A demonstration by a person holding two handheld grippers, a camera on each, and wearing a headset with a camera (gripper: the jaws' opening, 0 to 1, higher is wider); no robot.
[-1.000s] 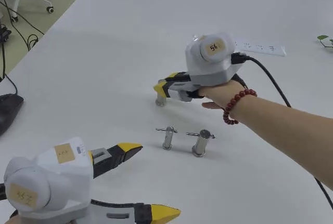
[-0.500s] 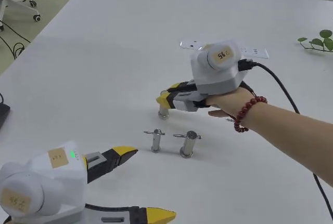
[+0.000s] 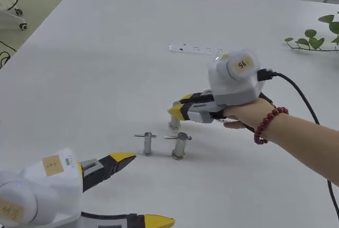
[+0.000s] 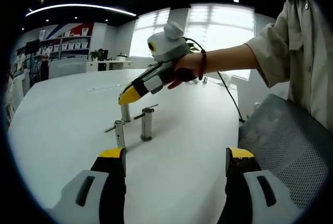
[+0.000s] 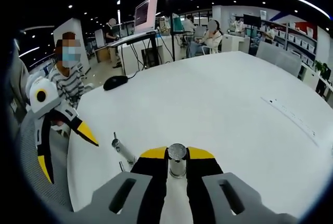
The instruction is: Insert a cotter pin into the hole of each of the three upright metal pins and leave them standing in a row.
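Three upright metal pins stand on the white table (image 3: 106,53). Two of them, the left pin (image 3: 147,142) and the pin beside it (image 3: 178,145), each carry a cotter pin through the top. My right gripper (image 3: 177,112) is shut on the third pin (image 3: 174,124) just behind them; its round head (image 5: 177,168) sits between the yellow-tipped jaws of the right gripper (image 5: 177,155). No cotter pin shows on it. My left gripper (image 3: 141,189) hangs open and holds nothing, near the front edge. From the left gripper (image 4: 175,154) the pins (image 4: 146,124) stand ahead, with the right gripper (image 4: 130,95) over them.
A white power strip (image 3: 196,49) lies behind the pins and a leafy sprig (image 3: 312,40) at the far right. The right gripper's black cable (image 3: 302,101) trails across the table. People sit at desks (image 5: 130,37) beyond the far edge.
The head camera has shifted. My right gripper, shut on the third pin, has carried it to the right and closer to the two fitted pins. The left gripper stays open.
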